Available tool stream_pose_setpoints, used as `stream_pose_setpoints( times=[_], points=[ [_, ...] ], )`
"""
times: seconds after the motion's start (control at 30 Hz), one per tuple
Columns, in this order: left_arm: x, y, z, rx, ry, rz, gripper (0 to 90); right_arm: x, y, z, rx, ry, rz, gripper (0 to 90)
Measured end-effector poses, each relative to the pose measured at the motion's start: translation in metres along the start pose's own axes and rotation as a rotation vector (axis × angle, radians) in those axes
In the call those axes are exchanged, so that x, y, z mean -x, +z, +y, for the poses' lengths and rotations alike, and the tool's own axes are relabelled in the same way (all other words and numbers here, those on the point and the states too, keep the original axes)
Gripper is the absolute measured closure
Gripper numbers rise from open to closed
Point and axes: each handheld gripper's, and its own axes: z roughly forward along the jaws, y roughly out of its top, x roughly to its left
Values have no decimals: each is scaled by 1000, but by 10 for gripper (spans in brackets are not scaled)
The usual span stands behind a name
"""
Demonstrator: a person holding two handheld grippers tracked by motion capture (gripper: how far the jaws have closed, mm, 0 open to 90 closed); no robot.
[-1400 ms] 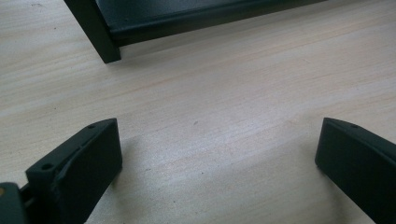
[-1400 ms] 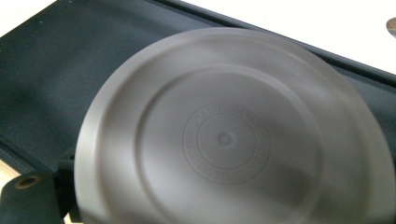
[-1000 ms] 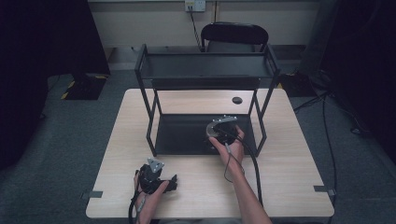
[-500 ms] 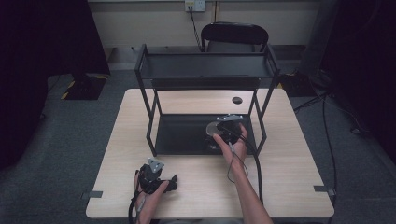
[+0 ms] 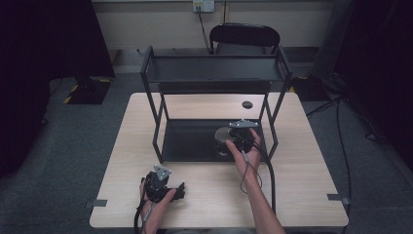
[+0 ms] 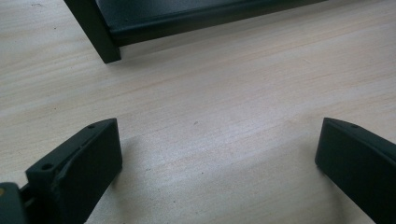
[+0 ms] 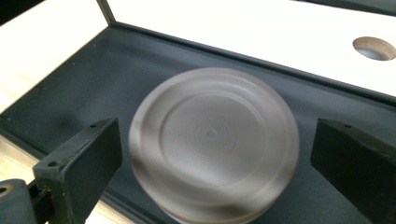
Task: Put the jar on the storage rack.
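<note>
A round grey translucent dish [image 5: 223, 135] lies upside down on the lower shelf [image 5: 190, 141] of a black metal rack. In the right gripper view the dish [image 7: 212, 144] looks blurred and sits between the two jaws, which stand wide apart without touching it. My right gripper [image 5: 233, 134] hovers over that shelf, open [image 7: 219, 135]. My left gripper [image 5: 170, 187] rests low on the wooden table [image 5: 302, 161] near the front left. It is open [image 6: 217, 154] with bare wood between its jaws.
The rack's upper shelf [image 5: 214, 68] overhangs the lower one, carried on thin corner posts; its front left leg [image 6: 95, 30] stands just ahead of my left gripper. A cable hole [image 5: 247, 104] is in the table behind the rack. A black chair [image 5: 243, 36] stands beyond.
My right gripper has drifted a little to the right and farther in over the lower shelf. The left gripper has stayed put.
</note>
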Motion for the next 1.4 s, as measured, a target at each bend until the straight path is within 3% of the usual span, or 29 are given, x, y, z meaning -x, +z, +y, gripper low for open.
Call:
stream_pose_setpoints(
  times=[0.67, 1.4],
  points=[
    [0, 0, 0, 0, 0, 0, 0, -2, -33, -4, 67, 32, -4, 21],
    [0, 0, 0, 0, 0, 0, 0, 4, -72, -38, 81, 77, -34, 27]
  ],
)
